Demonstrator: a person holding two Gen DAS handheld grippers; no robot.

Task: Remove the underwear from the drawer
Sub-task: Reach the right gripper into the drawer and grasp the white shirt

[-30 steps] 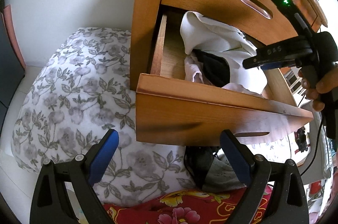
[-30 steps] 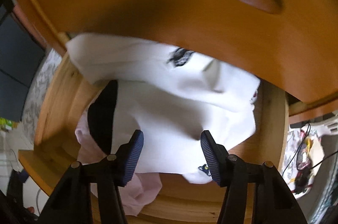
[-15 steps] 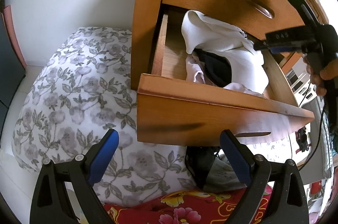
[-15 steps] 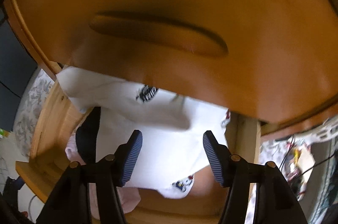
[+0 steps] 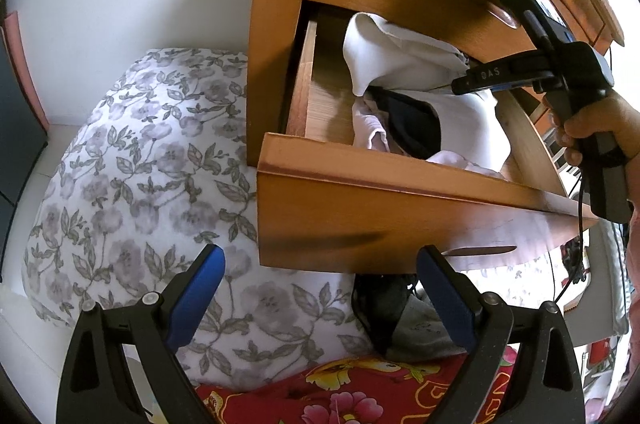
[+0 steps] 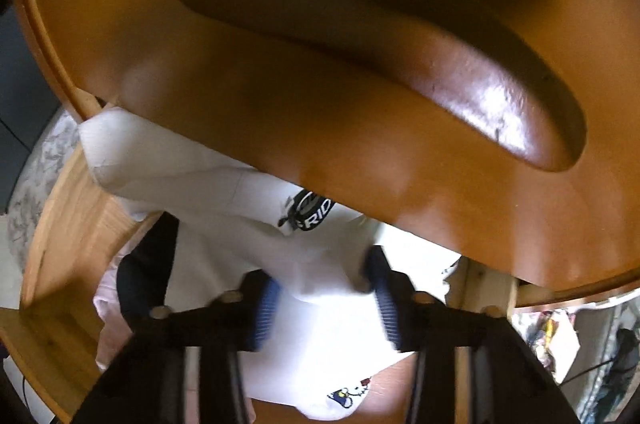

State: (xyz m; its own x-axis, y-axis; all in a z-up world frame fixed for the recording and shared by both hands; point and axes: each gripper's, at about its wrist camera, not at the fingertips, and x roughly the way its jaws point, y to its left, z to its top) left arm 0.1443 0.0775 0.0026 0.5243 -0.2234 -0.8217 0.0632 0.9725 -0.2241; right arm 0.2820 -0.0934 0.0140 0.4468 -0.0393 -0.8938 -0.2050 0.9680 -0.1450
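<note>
The wooden drawer (image 5: 400,208) stands pulled out, with white underwear (image 5: 404,64) heaped over a black garment (image 5: 412,128) and a pale pink one (image 5: 372,128). In the left wrist view my right gripper (image 5: 460,86), held by a hand, reaches in from the right onto the white heap. In the right wrist view my right gripper (image 6: 322,298) is shut on a bunched fold of the white underwear (image 6: 320,336), just under the upper drawer front (image 6: 320,104). My left gripper (image 5: 320,288) hangs open below the drawer front, holding nothing.
A floral grey-and-white pillow (image 5: 140,184) lies left of the cabinet. Red flowered fabric (image 5: 360,392) lies at the bottom, with dark clothing (image 5: 384,308) under the drawer. The cabinet side panel (image 5: 276,24) rises on the left, and the upper drawer overhangs the open one closely.
My right gripper's fingers have drawn together on the white underwear, and the fabric now bunches between them. It sits closer under the upper drawer front. My left gripper has barely moved.
</note>
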